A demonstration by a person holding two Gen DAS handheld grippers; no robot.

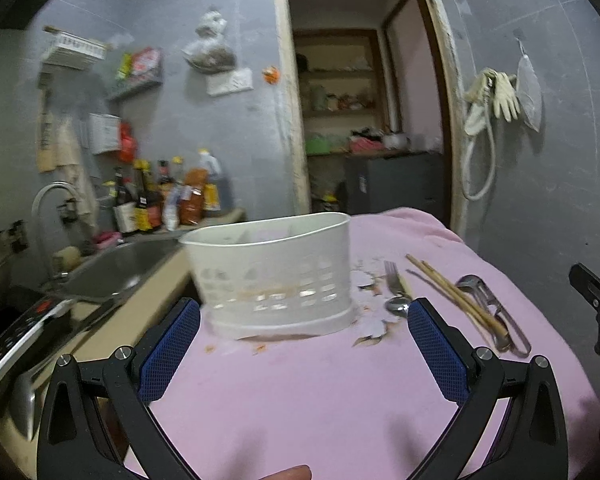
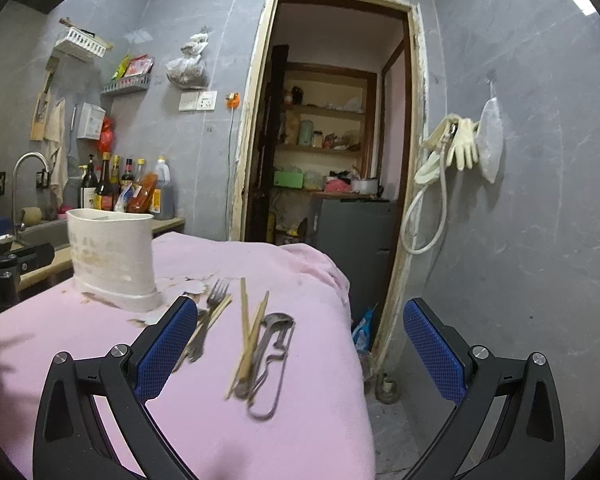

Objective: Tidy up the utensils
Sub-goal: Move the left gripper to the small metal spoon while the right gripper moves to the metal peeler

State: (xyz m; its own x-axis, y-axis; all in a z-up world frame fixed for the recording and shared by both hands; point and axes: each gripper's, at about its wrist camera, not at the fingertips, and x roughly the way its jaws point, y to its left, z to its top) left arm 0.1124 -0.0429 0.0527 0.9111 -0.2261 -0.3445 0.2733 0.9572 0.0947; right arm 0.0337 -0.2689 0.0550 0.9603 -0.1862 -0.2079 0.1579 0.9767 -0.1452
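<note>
Table draped in pink cloth (image 2: 300, 264); left edge abuts the kitchen counter and sink (image 1: 116, 268), right edge drops off toward the doorway, near edge cut off by both views.

Utensil holder (image 1: 272, 272): white, perforated, upright near the far-left corner of the table; stained at the base, interior not visible.

Loose utensils on the cloth, right of the holder: fork (image 2: 216, 296) and spoon (image 1: 398, 305) lying together just beside it; chopsticks (image 2: 252, 332) near the right edge, lying across a metal peeler-like tool (image 2: 274, 356), its form hard to make out.

Open cloth: broad bare stretch along the near half of the table.

Left gripper (image 1: 304, 344): fingers spread wide, holding nothing, over bare cloth facing the holder.

Right gripper (image 2: 300, 352): fingers spread wide, holding nothing, over the right edge; left finger partly hides the fork and spoon handles.

Writing: bottle labels (image 2: 100, 196) on the counter unreadable.
</note>
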